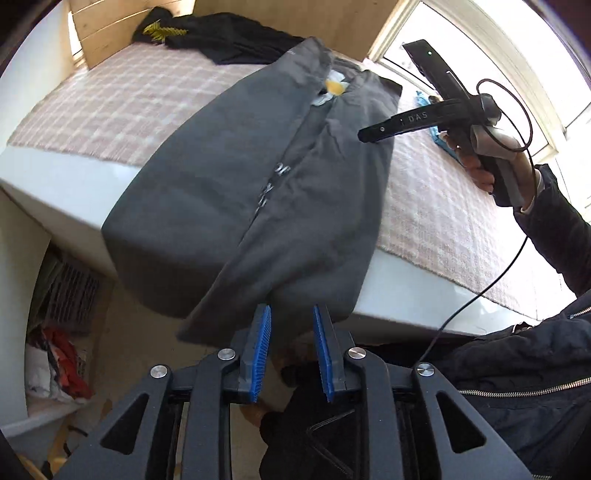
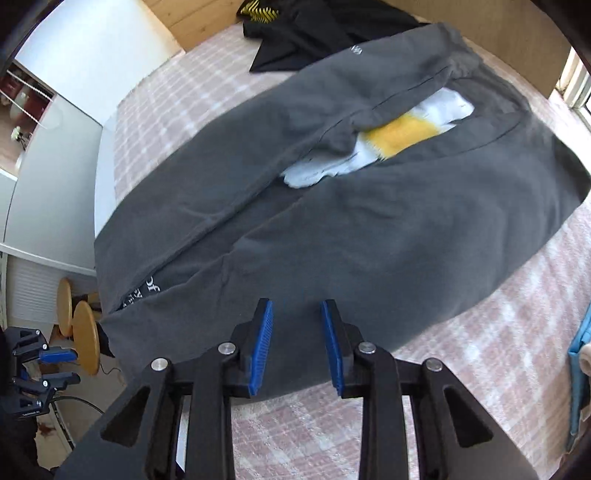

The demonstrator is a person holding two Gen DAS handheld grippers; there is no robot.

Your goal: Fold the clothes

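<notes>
Sweatshirt [image 1: 229, 206], dark grey, lies on the bed [image 1: 110, 107] with both sides folded inward to meet along a centre seam. Long axis runs from the near bed edge toward the wooden headboard [image 1: 110, 33]; collar end points at the headboard, hem end overhangs the near edge. White-and-yellow print [image 2: 388, 144] shows in the gap near the collar.

Left gripper [image 1: 291, 321]: jaws part-spread, nothing between the blue pads, hovering just off the hem. Right gripper [image 2: 297, 317]: jaws part-spread, empty, above the near half of the sweatshirt.

Left wrist view only: the hand [image 1: 480, 162] holding the right gripper's handle, cable, dark jacket sleeve, clothes heap on the floor. Right wrist view only: round wooden stools [image 2: 85, 332], and the left gripper seen from outside. Black garment [image 2: 317, 33] by the headboard appears in both.
</notes>
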